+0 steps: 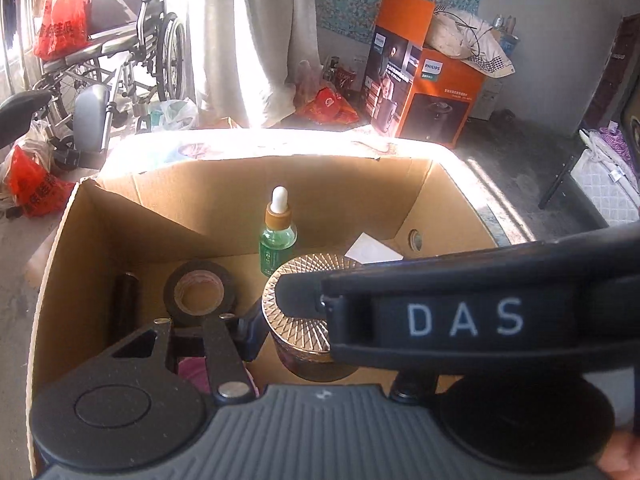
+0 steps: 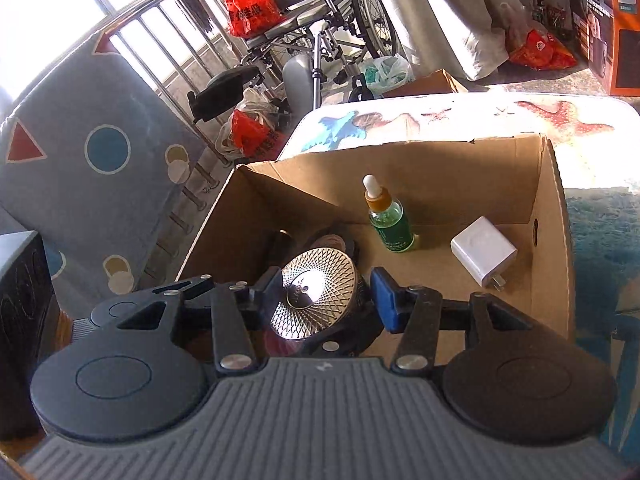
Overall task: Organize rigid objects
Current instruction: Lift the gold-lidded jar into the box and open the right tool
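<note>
— Jar [image 2: 314, 300] with the patterned metal lid: where is it?

— Inside the cardboard box [image 2: 554, 216] on the table [image 2: 560, 116], near its front wall. The right hand-held gripper [image 2: 320, 292] is pinching it, with one finger [image 2: 268, 284] on the left of it and the blue pad [image 2: 386, 300] on the right.

— And the left hand-held gripper [image 1: 320, 332]?

— I can't tell. Its left finger [image 1: 250, 328] sits just beside the jar, but the other gripper's black body marked "DAS" crosses in front and hides the far finger.

— What does each camera catch alone?

— The right one shows the white charger plug [image 2: 482, 250] whole on the box floor; the left one sees only a corner of it. The left one shows the black tape roll [image 1: 200, 290] and a dark cylinder [image 1: 126, 304] beside it, mostly hidden from the right. Both see the green dropper bottle [image 1: 278, 236], upright near the back wall.
</note>
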`<state>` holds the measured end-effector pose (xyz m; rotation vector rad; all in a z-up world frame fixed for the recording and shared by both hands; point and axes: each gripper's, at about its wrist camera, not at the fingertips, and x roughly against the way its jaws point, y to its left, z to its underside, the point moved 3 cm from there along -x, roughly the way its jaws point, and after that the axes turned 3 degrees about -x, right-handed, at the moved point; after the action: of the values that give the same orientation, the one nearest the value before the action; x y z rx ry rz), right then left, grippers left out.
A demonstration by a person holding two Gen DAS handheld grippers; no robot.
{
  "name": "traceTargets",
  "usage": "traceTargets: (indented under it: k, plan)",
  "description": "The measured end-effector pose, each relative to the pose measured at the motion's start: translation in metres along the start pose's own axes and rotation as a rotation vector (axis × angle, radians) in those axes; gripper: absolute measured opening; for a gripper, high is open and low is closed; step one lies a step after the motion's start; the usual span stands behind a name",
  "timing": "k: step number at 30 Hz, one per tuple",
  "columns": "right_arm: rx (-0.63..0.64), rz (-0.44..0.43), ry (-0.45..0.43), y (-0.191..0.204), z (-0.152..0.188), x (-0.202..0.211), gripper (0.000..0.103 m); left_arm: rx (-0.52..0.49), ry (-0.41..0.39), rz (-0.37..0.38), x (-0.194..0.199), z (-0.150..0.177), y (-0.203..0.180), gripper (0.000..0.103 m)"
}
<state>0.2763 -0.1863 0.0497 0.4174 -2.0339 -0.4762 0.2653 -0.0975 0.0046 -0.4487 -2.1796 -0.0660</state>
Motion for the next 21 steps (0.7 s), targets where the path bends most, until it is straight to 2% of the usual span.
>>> traceTargets:
  k: [6, 10, 14, 16, 19, 21]
  plan:
    - [-0.019, 0.013, 0.136, -0.017, -0.006, -0.051, 0.049, 0.117, 0.15, 0.031, -0.036, 0.003, 0.027, 0.057]
    - [-0.01, 0.019, 0.176, -0.02, -0.006, -0.069, 0.048, 0.192, 0.213, 0.065, -0.043, 0.008, 0.04, 0.059]
    - [-0.006, 0.028, 0.171, -0.024, -0.005, -0.071, 0.049, 0.205, 0.202, 0.08, -0.038, 0.008, 0.041, 0.061]
    - [-0.02, 0.004, 0.157, -0.025, -0.005, -0.067, 0.049, 0.204, 0.175, 0.072, -0.034, 0.008, 0.038, 0.066]
    - [-0.008, -0.01, 0.098, -0.022, -0.008, -0.052, 0.049, 0.185, 0.13, 0.07, -0.022, 0.009, 0.032, 0.076]
    - [-0.006, -0.023, 0.042, -0.018, -0.007, -0.034, 0.049, 0.167, 0.091, 0.077, -0.008, 0.008, 0.025, 0.079]
